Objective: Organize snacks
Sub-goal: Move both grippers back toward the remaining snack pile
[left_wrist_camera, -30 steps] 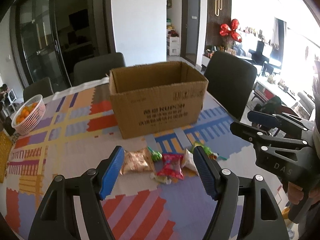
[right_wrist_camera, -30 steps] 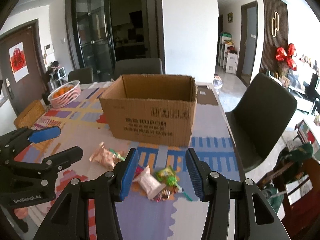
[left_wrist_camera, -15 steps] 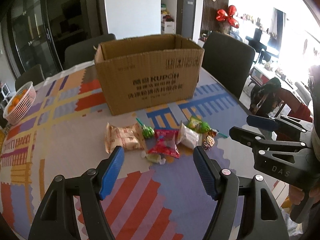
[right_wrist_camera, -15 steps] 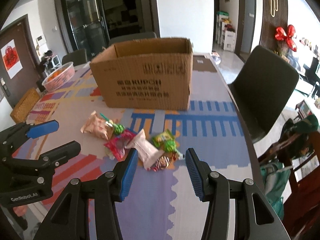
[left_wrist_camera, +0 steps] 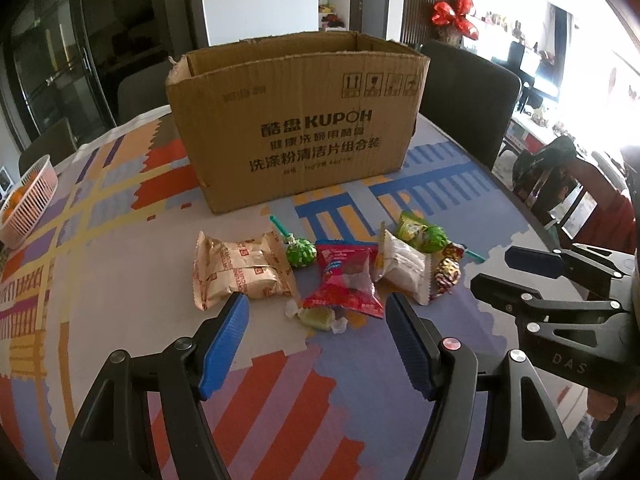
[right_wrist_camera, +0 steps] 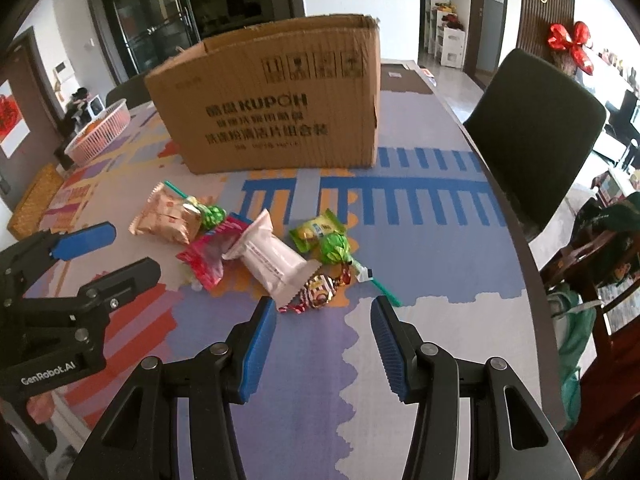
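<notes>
A home dining room: patterned tabletop (left_wrist_camera: 120, 280) ringed by dark chairs (right_wrist_camera: 536, 136), fruit basket (left_wrist_camera: 28, 196) (oranges inside), glass doors (right_wrist_camera: 160, 28), red bow (left_wrist_camera: 456, 14) on slatted wall.

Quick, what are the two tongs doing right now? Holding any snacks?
Left tongs: open, holding nothing, above the snacks on the table.
Right tongs: open, holding nothing, just short of the shiny candy.

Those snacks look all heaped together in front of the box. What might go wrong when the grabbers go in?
1. The white packet lies overlapping the red packet, so lifting one may drag the other.
2. The small gold-wrapped candy lies close to the white packet; the right hand-held gripper, jaws open, might catch both.
3. The cardboard box has tall walls, so a low carry could hit them.
</notes>
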Demonstrator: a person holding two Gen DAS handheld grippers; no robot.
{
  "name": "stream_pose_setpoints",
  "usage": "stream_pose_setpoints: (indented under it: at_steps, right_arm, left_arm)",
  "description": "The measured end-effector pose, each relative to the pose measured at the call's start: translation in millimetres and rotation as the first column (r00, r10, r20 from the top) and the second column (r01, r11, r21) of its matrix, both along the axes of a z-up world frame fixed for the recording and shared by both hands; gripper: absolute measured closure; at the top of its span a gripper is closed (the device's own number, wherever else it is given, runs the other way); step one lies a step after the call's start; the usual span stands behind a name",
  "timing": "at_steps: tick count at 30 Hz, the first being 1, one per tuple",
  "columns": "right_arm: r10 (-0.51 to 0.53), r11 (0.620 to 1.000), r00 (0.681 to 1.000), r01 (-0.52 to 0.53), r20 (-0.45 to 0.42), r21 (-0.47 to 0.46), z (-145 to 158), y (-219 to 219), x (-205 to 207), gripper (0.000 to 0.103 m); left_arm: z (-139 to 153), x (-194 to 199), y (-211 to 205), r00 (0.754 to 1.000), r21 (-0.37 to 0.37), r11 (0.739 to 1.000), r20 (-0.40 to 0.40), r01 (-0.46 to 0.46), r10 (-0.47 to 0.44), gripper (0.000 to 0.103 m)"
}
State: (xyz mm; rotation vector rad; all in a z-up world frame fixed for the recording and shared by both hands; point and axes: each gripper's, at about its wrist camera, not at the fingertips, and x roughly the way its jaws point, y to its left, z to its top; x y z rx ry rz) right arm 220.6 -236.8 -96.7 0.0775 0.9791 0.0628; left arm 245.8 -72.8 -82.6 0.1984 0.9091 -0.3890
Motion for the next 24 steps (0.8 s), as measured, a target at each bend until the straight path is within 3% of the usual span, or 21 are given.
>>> stream_pose_setpoints:
  at_steps: [24]
  right_arm:
    - [-0.052, 0.994, 0.996, 0.059, -0.074, 0.089, -32, -9, 27, 0.053]
  left_arm:
    - [-39, 50, -25, 0.993, -0.045, 0.999, -0.115, 0.015, -0.02, 0.046]
